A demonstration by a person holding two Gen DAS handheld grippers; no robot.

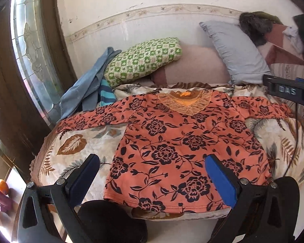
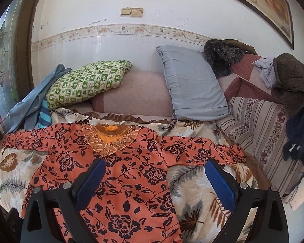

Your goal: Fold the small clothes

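Orange floral top (image 1: 172, 141) lay flat on bed (image 1: 75, 141), sleeves spanning frame left-right; right hand-held gripper (image 2: 155, 180) nearer right sleeve (image 2: 202, 151), left hand-held gripper (image 1: 152, 174) over hem; both wide open, empty.

small orange top (image 1: 172, 141) (image 2: 111, 182) — black floral print, lace neckline — flat, face up, sleeves spread, unfolded

Shirt (image 1: 172, 141) flat on blanket (image 1: 75, 145), frame centre; checked pillow (image 1: 141, 60) upper left behind it, plain pillow (image 1: 235, 52) upper right.
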